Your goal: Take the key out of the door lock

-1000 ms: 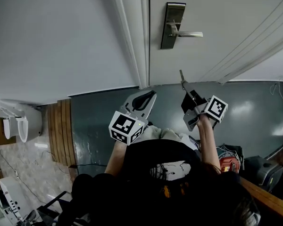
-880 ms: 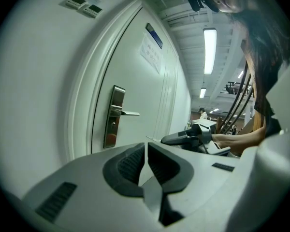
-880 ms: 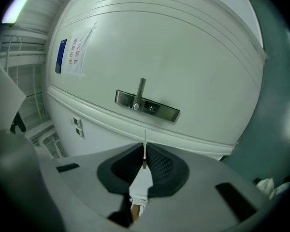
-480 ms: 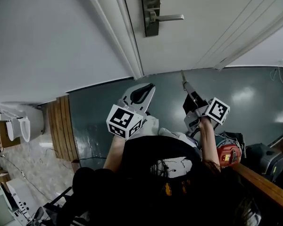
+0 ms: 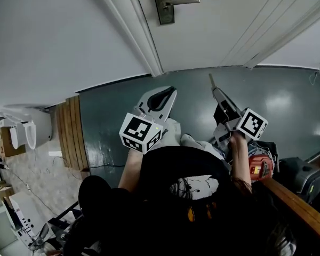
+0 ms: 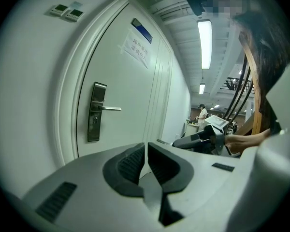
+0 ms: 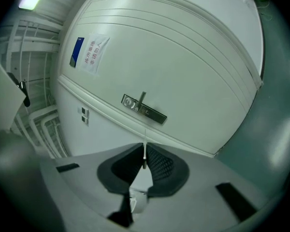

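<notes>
Glossy grey floor (image 5: pixel 288 105); wooden slats (image 5: pixel 72 137) lie along its left edge

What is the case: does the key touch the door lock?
Apart. Head view: the key, pinched in the right claw, sits over the grey floor, well clear of the door lock.

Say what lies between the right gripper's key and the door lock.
Nothing: head view shows only bare floor and door face between the key and lock.
</notes>
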A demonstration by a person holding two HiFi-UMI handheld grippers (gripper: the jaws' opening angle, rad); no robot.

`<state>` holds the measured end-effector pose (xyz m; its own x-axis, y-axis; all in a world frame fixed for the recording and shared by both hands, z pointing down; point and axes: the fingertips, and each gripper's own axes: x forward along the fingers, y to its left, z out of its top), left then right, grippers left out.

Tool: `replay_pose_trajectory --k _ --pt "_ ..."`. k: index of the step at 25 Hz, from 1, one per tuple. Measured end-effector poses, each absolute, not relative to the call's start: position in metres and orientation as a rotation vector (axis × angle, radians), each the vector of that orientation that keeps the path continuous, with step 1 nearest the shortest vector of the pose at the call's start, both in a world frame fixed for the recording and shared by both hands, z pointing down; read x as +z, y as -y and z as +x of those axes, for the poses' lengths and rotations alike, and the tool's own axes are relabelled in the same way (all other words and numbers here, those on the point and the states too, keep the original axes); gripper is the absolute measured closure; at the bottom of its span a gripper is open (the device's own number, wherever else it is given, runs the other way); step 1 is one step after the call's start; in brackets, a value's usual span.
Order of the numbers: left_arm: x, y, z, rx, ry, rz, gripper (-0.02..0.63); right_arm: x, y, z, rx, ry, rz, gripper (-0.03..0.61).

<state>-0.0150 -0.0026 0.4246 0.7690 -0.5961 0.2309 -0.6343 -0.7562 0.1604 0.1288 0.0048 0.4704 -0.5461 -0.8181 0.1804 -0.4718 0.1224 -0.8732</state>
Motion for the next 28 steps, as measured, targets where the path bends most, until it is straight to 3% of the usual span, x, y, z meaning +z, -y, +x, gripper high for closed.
replay_pose_trajectory --k 28 --pt "0.417 -0.089 0.005 0.265 0.910 2.795 0.589 0.455 -0.094 0.149 -1.204 -2.245 -1.366 0.555"
